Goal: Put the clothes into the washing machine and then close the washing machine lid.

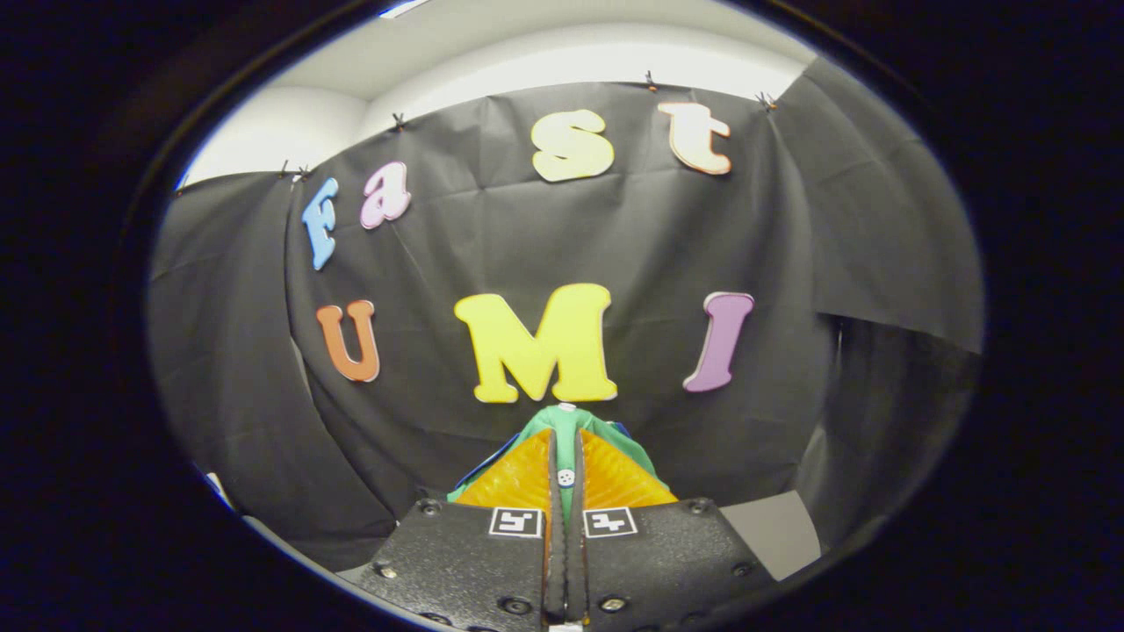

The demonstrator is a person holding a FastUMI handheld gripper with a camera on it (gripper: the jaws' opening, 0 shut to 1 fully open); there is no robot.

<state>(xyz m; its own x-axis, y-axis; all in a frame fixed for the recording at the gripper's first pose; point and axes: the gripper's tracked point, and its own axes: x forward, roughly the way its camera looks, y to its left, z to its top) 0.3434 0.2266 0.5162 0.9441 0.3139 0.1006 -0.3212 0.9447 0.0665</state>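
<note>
The gripper (565, 456) fingers are clenched on a green garment (566, 421) pinched between them and lifted before the booth wall (632, 228), so the carry step appears in hand; next, locate the washing machine opening and lower it in.

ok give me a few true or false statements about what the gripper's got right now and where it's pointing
1. The gripper is closed on a green garment. True: both fingers press on the cloth, which sticks out just ahead of them.
2. The fingers are spread wide apart. False: they sit almost together, with only a thin strip of cloth between them.
3. The garment has a small white button showing between the fingers. True.
4. The gripper points down into the washing machine drum. False: it faces the black cloth wall of the booth.
5. A bit of blue fabric shows beside the green. True: it peeks out at the side of the fingers.
</note>
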